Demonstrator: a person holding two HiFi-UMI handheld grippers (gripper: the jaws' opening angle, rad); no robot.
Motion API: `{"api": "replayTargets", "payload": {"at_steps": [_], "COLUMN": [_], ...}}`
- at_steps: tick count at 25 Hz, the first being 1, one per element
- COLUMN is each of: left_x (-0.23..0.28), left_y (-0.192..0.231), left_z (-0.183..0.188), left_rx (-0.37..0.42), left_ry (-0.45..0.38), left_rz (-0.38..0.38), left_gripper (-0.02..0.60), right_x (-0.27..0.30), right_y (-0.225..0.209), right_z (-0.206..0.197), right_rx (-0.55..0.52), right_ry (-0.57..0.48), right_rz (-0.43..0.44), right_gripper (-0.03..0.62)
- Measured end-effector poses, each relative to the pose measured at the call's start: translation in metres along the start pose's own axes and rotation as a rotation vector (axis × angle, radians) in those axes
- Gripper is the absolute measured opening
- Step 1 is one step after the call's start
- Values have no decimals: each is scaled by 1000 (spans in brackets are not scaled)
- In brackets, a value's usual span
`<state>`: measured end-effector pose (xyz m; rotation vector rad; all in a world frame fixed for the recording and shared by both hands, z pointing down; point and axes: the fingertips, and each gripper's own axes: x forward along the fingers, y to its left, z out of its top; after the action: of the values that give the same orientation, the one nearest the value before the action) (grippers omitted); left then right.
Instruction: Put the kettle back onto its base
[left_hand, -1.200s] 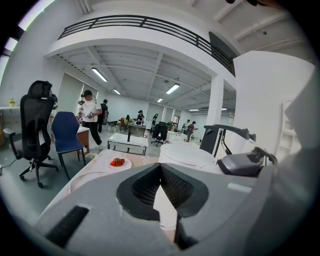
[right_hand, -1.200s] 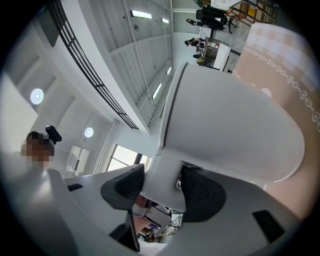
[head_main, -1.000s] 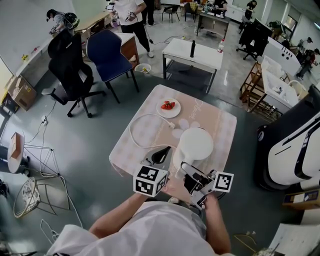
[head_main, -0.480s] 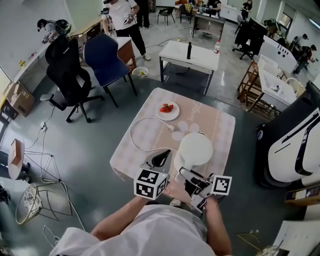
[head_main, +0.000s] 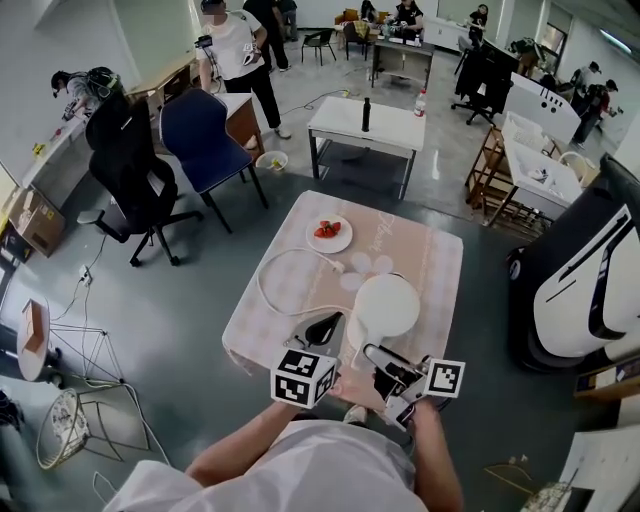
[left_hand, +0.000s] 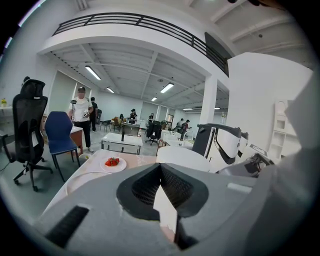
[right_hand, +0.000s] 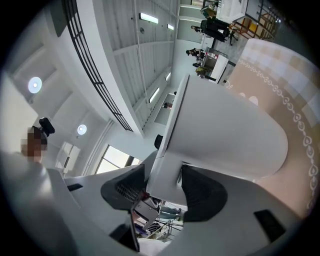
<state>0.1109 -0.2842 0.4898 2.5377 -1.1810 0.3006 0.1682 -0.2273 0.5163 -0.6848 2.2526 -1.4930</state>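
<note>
Kettle (head_main: 388, 304): one, gripped by right claw (right_hand: 165, 186) | left claw (left_hand: 160, 169) closed, empty

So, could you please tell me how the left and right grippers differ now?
The left gripper has its claw shut on nothing; the right gripper has its claw clamped on the handle of the kettle. The left gripper looks level across the table; the right gripper is tipped up toward the ceiling. Both are hand-held.
</note>
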Motion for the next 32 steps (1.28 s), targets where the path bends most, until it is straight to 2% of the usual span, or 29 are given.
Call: {"api": "replayTargets", "payload": {"at_steps": [6, 9, 13, 21, 32], "left_x": [-3, -6, -11, -26, -47], "left_y": [-11, -17, -24, -32, -19], "left_z": [-1, -2, -1, -1, -4], "left_rx": [12, 21, 33, 35, 51], "left_ry": [9, 14, 16, 23, 43], "left_rz": [-52, -81, -120, -190, -252], "left_gripper": [3, 3, 3, 3, 3], "right_x": [-19, -27, -33, -20, 12], "right_y": [11, 23, 41, 66, 80], "right_z": [11, 22, 26, 16, -3], "right_rx": [-98, -192, -280, -469, -647], "right_ry": [-106, -175, -225, -244, -230], "right_rz": [-100, -178, -290, -495, -640], "right_gripper": [193, 104, 80, 63, 22]}}
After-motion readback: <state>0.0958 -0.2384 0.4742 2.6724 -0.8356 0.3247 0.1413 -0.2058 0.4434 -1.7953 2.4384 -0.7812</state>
